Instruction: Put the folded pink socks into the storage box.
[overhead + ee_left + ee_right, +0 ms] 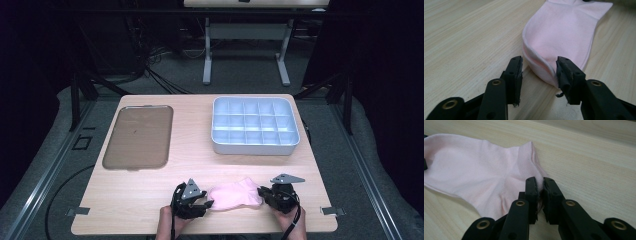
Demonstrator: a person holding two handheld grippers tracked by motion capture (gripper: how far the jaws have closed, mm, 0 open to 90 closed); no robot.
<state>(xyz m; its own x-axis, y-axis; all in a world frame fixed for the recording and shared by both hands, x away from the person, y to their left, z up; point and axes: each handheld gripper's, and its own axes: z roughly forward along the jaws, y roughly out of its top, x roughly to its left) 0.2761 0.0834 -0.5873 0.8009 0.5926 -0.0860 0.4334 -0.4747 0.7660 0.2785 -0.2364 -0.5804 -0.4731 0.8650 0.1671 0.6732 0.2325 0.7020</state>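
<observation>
1. The high view is looking forward and down from above the person's side, taking in the whole table (150,195) from well back.
2. The left gripper view is riding low, looking along its jaws at the pink sock (564,32) close up.
3. The right gripper view is facing the sock's other end, equally close.
4. All three are sharing the sock and the wood around it.

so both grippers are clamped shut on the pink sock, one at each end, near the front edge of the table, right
Not quite. Only the right gripper is shut on the pink sock, pinching its cuff edge, as the right gripper view shows. In the left gripper view the left gripper is open, its jaws apart around the sock's toe end. The rest holds: one gripper at each end, near the front edge of the table.
</observation>
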